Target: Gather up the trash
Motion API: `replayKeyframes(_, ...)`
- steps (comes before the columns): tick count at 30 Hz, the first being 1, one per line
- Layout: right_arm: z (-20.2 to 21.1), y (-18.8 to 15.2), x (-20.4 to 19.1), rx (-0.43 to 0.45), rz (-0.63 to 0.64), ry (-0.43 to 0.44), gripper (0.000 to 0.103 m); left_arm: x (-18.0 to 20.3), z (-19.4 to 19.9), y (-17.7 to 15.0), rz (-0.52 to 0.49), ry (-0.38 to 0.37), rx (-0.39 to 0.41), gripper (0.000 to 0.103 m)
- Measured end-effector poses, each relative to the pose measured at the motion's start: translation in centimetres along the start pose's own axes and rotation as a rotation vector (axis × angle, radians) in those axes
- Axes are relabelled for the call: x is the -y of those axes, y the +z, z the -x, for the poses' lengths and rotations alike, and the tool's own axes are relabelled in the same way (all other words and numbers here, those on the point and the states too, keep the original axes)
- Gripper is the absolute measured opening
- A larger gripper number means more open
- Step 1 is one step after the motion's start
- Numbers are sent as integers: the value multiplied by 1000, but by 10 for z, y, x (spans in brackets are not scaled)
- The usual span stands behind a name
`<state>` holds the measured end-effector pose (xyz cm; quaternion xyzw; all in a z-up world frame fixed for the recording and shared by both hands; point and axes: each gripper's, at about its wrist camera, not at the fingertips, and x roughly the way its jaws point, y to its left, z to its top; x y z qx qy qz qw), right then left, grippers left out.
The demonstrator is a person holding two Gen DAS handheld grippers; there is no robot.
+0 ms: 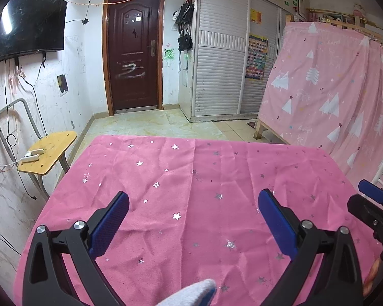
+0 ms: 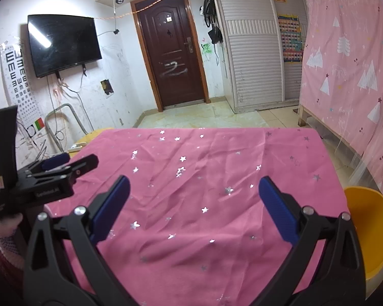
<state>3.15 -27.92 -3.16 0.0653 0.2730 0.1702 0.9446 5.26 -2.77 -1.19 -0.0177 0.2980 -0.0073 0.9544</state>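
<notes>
- Chair [image 1: 48, 153] at far left, beside the table [image 1: 191, 191]; white item on its seat, too small to identify.
- Left gripper [image 1: 193, 209] over the pink starred cloth, jaws wide apart, nothing between them.
- No trash visible anywhere on the cloth; location unknown from these views.
- Handling therefore a guess: likely light, soft, crushable scraps; best pinched across the bulk, gently.
- Right gripper [image 2: 193, 193] alongside, jaws likewise spread, empty.
- Yellow bin [image 2: 370, 229] at the table's right edge, probably the drop point.
</notes>
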Motion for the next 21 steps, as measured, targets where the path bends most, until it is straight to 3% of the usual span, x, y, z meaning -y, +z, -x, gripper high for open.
replayKeyframes(21,0,1,1,-4,1,-2,97,-1,0,2,22,-1,-8,93)
